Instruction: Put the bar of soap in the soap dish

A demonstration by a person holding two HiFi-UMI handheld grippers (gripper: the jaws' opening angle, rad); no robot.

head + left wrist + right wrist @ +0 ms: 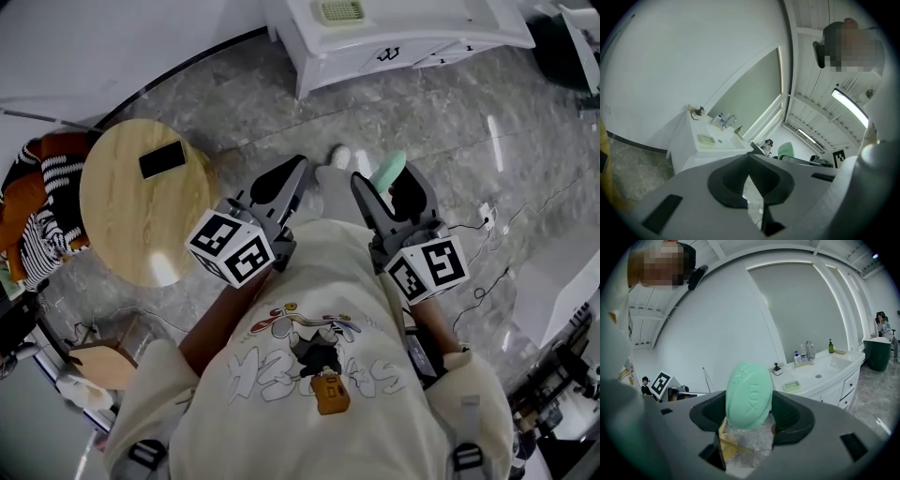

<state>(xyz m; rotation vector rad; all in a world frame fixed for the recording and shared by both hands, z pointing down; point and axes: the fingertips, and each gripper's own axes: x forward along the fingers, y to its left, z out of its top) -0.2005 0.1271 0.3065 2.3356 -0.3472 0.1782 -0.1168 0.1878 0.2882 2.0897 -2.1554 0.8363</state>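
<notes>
A mint-green bar of soap (748, 396) stands on end between the jaws of my right gripper (749, 411), which is shut on it. In the head view the soap (388, 167) pokes out of the right gripper (386, 182) above the grey marble floor. The pale green soap dish (341, 11) sits on the white vanity top (412, 28) at the far side, well ahead of both grippers. It also shows as the soap dish (791, 386) left of the basin. My left gripper (296, 167) is beside the right one, shut and holding nothing, its left gripper tips (749, 160) meeting.
A round wooden table (122, 225) with a dark phone (162, 159) stands at the left, striped cloth (37, 216) beside it. Bottles and a tap (806, 352) line the back of the vanity. Cables (487, 272) trail over the floor at the right.
</notes>
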